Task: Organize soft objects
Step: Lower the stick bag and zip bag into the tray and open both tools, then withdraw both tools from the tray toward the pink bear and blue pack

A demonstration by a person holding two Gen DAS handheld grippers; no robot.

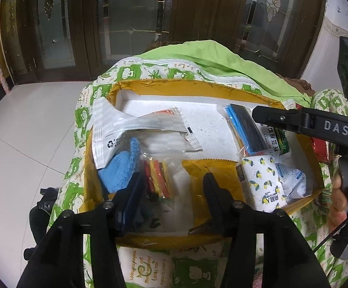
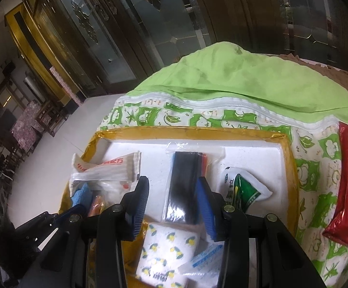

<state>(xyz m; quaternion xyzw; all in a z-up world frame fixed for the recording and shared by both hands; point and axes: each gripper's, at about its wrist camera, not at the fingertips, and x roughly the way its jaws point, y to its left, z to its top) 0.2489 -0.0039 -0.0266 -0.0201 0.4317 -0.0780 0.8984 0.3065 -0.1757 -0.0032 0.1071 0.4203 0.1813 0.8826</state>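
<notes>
A shallow tray (image 1: 125, 88) has a white floor and mustard-yellow taped walls. In it lie a fuzzy sky-blue cloth (image 1: 119, 168), a clear bag of red and yellow sticks (image 1: 157, 177), a white tissue pack printed with yellow lemons and green leaves (image 2: 166, 252), a green-and-white sachet (image 2: 241, 192), and a clear bag of black, blue and orange strips (image 2: 186, 187). The quilt (image 2: 313, 168) beneath is white with green leaf-and-flower squares, plain lime-green further back. A glossy red packet (image 2: 346, 187) bears a round emblem.
</notes>
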